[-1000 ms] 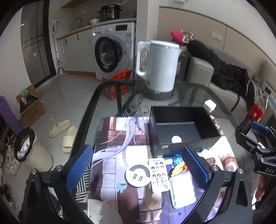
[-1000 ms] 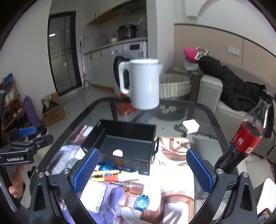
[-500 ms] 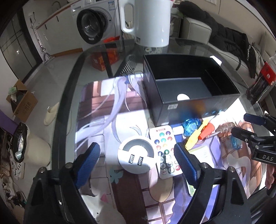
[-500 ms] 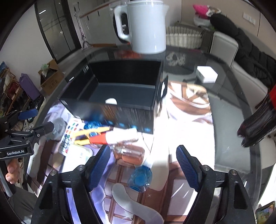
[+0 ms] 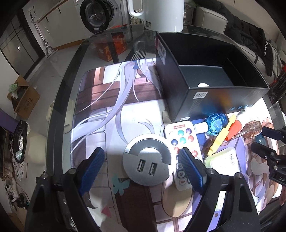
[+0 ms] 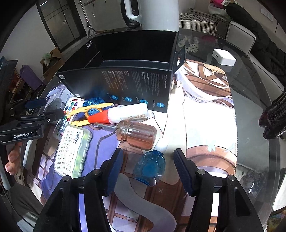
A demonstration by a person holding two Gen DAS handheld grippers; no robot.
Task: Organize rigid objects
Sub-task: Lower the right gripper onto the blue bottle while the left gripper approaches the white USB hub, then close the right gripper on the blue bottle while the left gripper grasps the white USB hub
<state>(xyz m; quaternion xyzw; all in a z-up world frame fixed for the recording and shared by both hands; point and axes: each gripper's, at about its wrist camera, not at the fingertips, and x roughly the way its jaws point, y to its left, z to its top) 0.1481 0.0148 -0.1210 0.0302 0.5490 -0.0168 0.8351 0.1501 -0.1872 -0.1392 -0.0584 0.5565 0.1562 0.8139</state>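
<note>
My left gripper [image 5: 141, 166] is open, its blue pads either side of a round silver USB hub [image 5: 148, 160] on the printed mat. A white remote [image 5: 182, 148] lies just right of it, under the right pad. My right gripper [image 6: 148, 164] is open around a small blue glass piece [image 6: 150, 167]. Beyond it lie a clear-handled screwdriver [image 6: 135, 133], a white glue tube with an orange cap [image 6: 119, 115], a yellow clip [image 6: 89, 114], a second blue piece [image 6: 93, 103] and a pale green case [image 6: 71, 151]. An open black box [image 5: 211, 75] stands behind them.
A white kettle [image 5: 160, 14] stands behind the box on the round glass table [image 5: 71, 58]. A white adapter [image 6: 223, 58] sits at the far right and a dark cola bottle [image 6: 275, 119] at the right edge. The other gripper shows in each view's side.
Both grippers have moved down and forward toward the mat. The left now straddles the USB hub; the right now straddles the blue glass piece. Nothing has been gripped.
</note>
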